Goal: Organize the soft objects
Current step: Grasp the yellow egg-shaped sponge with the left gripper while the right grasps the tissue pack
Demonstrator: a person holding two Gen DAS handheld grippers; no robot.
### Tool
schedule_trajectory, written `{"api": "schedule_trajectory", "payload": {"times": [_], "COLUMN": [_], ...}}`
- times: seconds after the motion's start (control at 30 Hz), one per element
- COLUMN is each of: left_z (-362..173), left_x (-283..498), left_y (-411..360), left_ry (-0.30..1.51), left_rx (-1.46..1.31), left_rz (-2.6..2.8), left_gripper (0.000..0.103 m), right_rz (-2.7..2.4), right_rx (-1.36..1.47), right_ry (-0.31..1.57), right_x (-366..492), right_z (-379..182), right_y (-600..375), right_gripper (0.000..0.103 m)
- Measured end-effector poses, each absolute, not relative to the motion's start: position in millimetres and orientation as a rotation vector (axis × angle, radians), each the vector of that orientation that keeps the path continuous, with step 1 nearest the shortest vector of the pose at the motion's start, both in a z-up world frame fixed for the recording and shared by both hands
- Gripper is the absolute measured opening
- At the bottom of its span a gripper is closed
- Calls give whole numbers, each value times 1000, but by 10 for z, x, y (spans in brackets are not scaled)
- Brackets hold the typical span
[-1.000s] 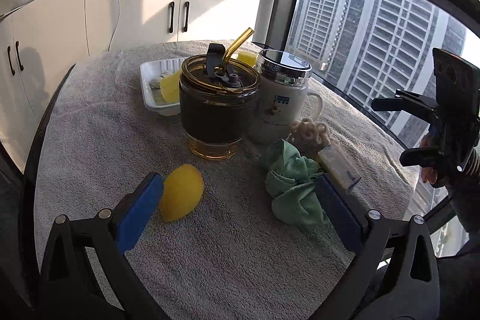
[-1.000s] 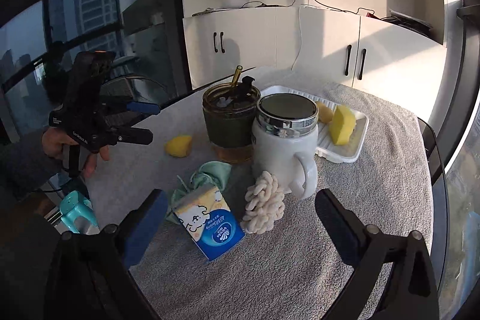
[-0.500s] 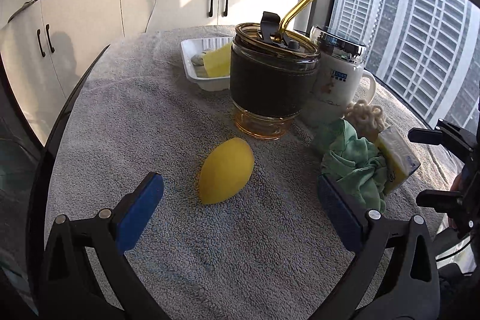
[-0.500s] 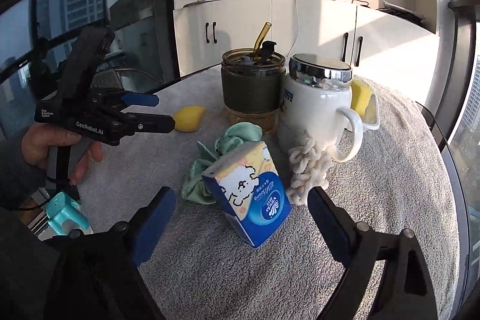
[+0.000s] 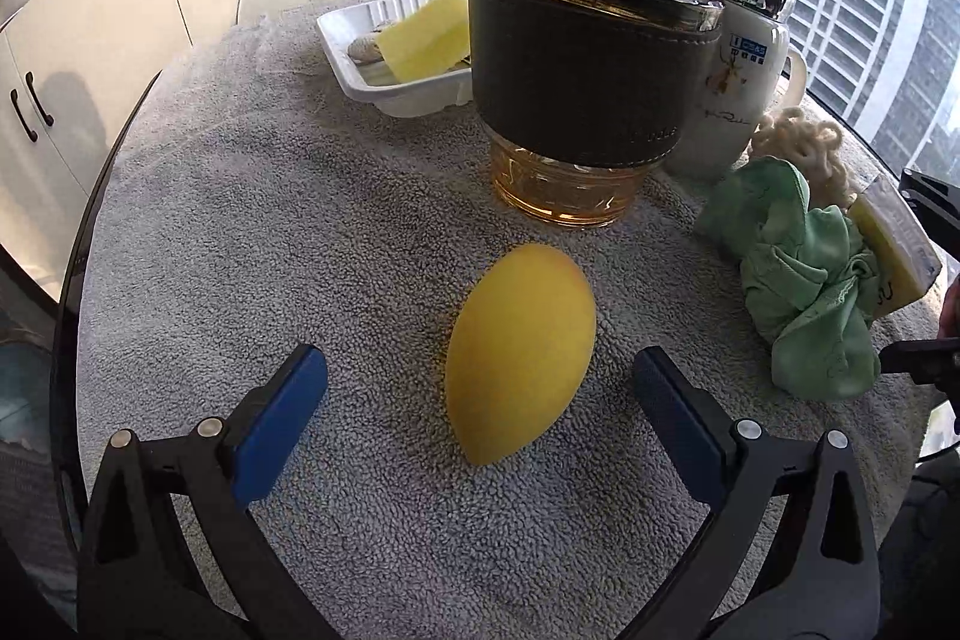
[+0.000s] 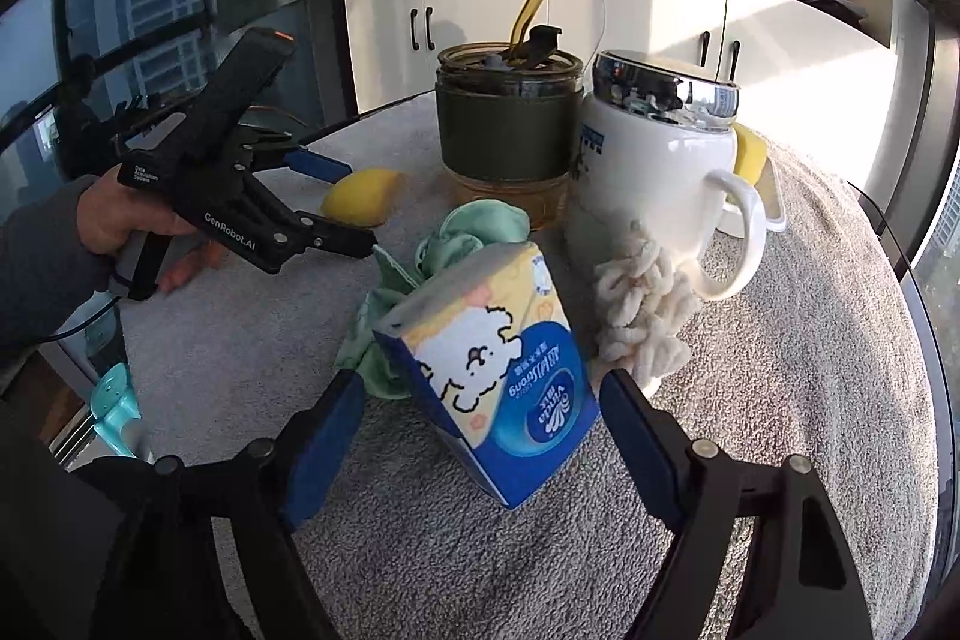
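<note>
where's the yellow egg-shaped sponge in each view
Left wrist: the yellow sponge lies at centre, low in the picture, between the open fingers of the left gripper.
Right wrist: the sponge is small, left of centre, beyond the left gripper.
Shared landmark: the dark-sleeved glass cup behind it.

The left gripper (image 5: 480,394) has bare towel (image 5: 252,220) on both sides of the sponge (image 5: 519,355); behind it the cup (image 5: 588,58) blocks the way. The right gripper (image 6: 480,424) has the tissue pack (image 6: 492,370) between its blue pads (image 6: 321,445), with the scrunchie (image 6: 390,316) touching it and the yarn (image 6: 642,304) just beside.
</note>
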State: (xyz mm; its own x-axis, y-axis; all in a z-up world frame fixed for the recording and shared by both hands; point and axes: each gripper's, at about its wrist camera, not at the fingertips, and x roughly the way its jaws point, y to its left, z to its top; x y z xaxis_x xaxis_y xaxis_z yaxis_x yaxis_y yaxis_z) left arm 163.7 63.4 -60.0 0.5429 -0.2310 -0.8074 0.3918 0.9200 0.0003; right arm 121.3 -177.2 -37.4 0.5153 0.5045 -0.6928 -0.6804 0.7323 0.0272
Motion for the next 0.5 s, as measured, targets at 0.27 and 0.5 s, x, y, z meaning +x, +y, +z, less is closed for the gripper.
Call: {"api": "schedule_trajectory", "payload": {"times": [0.27, 0.5], "left_z": [-560, -523], "left_x": [1678, 1532], "left_y": [615, 521], "left_ry": [906, 879], "left_rx": [192, 215], "left_rz": [-381, -367], "left_gripper": [49, 35], "right_rz": [726, 726], "right_rx": [-265, -284], "right_ry": [739, 727], "right_x": [1222, 1136], "right_z": [-393, -386], "right_y": [-1795, -1788], "right_gripper": [58, 29]}}
